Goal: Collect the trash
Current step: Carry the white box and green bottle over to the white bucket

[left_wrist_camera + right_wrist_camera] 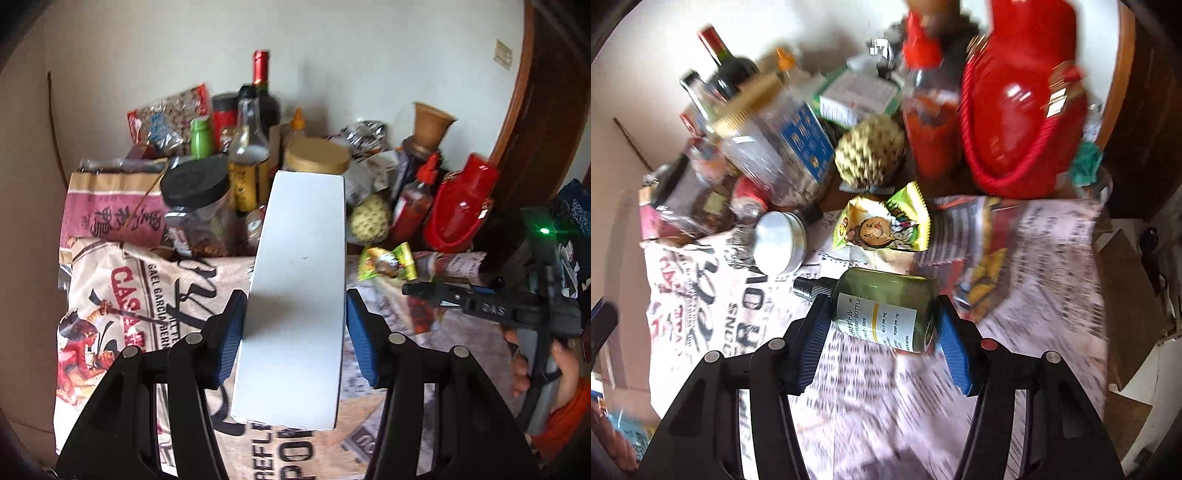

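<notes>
Pale walls rise behind a table spread with printed paper (1052, 258) and a beige sack (122, 288) lettered in red and black, and everything I tell here I place against the red glossy vessel (1023, 99) with its red rope, which stands at the far right of the clutter; my left gripper (295, 332) is clamped on a white box (295, 295), both blue pads (231, 332) pressed to its long sides, the box raised off the table and well left of the red vessel in the left wrist view; my right gripper (882, 328) is closed on a green pump bottle (886, 306) lying crosswise between its pads (812, 332), label up, dark nozzle pointing left, nearer to me than the red vessel and a little to its left; between the bottle and the vessel lies a yellow-green snack wrapper (882, 225); just left of the vessel stands a red sauce bottle (931, 122), and left of that a pale scaly fruit (870, 151); farther left again sit a round silver tin (779, 240), a gold-lidded jar (317, 157), a black-lidded jar (195, 184) and a dark wine bottle (264, 99) with a red cap; in the left wrist view my right hand (554, 369) shows at the edge, below the vessel.
</notes>
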Demonstrator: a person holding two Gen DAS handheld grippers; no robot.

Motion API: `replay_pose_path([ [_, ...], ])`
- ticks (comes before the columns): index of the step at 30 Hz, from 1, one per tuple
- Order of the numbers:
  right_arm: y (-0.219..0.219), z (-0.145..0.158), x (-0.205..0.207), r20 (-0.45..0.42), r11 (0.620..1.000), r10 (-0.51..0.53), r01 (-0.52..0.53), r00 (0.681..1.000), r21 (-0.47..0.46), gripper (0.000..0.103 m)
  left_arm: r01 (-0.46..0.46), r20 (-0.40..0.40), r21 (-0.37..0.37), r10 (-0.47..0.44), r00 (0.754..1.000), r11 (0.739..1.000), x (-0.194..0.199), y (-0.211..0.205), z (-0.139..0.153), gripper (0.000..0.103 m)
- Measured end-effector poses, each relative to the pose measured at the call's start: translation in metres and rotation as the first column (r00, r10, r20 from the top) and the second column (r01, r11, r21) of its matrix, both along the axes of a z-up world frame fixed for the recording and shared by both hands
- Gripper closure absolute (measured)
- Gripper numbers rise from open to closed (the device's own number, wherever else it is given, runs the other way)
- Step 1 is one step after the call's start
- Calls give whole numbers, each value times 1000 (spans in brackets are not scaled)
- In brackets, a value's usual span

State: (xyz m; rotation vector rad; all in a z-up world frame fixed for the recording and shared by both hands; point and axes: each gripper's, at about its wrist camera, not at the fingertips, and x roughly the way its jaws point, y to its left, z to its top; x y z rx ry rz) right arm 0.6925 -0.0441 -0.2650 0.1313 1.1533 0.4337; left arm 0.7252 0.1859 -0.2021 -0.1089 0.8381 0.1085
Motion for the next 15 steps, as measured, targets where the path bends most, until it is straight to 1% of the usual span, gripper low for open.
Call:
replay_pose_path([
  [2,-13,16,-13,24,1000,1,-1,1000,15,50,1,24,7,-1,1000,1000,-6,-14,10,50],
  [6,-45,59,-33,85,998,17,-21,996,52,50,-20,68,18,18,998,1000,-26,-41,28,50],
  [10,-66,93,-60,166,996,36,-48,985,73,50,-52,100,12,50,994,999,-57,-67,42,50],
  [14,-87,121,-83,239,993,55,-78,970,90,50,-105,156,38,98,983,994,-97,-93,58,50],
  [15,-91,127,-89,258,993,58,-84,964,89,50,-118,160,40,110,981,992,-107,-98,62,50],
])
